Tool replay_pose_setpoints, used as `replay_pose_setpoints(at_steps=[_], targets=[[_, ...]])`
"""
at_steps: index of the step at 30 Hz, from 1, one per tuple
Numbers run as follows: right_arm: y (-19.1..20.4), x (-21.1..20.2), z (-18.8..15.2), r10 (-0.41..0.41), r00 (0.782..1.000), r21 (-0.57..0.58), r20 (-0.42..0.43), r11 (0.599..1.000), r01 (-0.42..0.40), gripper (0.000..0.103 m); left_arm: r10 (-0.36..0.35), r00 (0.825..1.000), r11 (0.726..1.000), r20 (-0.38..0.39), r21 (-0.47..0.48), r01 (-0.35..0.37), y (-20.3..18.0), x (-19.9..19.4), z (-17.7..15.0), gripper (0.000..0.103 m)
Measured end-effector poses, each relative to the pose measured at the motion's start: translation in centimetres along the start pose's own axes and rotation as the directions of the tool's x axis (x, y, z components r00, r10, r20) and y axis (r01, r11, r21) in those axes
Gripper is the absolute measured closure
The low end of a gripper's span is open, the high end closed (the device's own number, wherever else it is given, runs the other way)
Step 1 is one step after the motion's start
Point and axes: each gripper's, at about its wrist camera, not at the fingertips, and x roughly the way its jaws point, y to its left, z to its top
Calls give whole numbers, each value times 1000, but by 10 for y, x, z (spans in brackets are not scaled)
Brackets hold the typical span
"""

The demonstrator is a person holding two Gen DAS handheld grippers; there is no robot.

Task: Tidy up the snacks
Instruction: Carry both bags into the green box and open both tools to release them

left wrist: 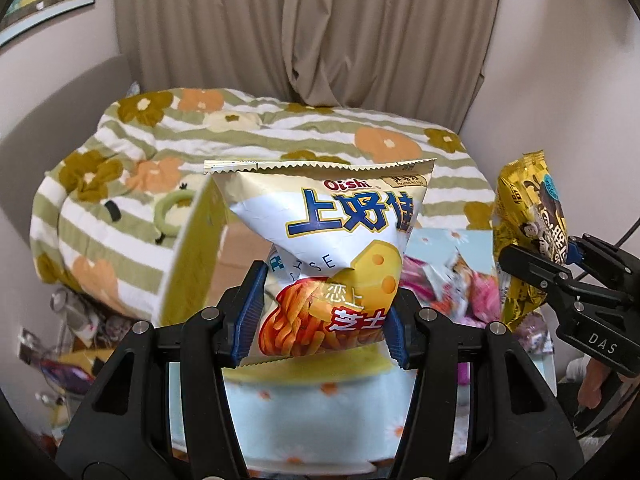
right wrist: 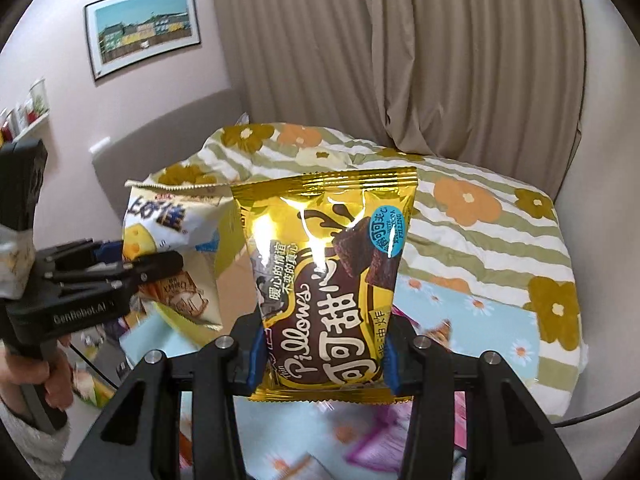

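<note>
My left gripper (left wrist: 324, 322) is shut on the lower part of a white Oishi cheese-stick bag (left wrist: 332, 232), which stands upright in the air between the blue pads. In the right wrist view my right gripper (right wrist: 324, 360) is shut on the bottom of a gold Pillows cocoa snack bag (right wrist: 332, 272), also upright. Each view shows the other gripper at its side: the right gripper (left wrist: 568, 268) with the gold bag (left wrist: 524, 236), the left gripper (right wrist: 120, 264) with the white bag (right wrist: 168, 228). Behind the white bag is an open cardboard box (left wrist: 188, 256) with a yellowish flap.
A bed with a green-striped floral duvet (left wrist: 280, 132) lies ahead, curtains (left wrist: 320, 32) behind it. Several loose snack packets (left wrist: 452, 292) lie blurred on a light blue floral sheet (left wrist: 312, 412) below. A hand (right wrist: 52, 380) holds the left gripper's handle. Clutter (left wrist: 76, 320) sits low on the left.
</note>
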Motion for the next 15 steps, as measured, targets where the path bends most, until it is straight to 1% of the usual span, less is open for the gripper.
replay_pose_setpoints(at_steps=[5,9,11,15], targets=[[28,40,34,-31,1000,45,0,998,31,61,-32,999,999,-22,17,32,44,31,35,54],[39,73,56,-64,998,113,-27,991,67,61,-59,995,998,-77,32,62,75,72,57,54],[43,90,65,-90,995,146,-48,985,96,61,-69,992,996,-108,40,73,82,92,64,54],[44,124,73,-114,989,200,-98,971,131,61,-84,981,994,-176,58,95,91,140,71,54]])
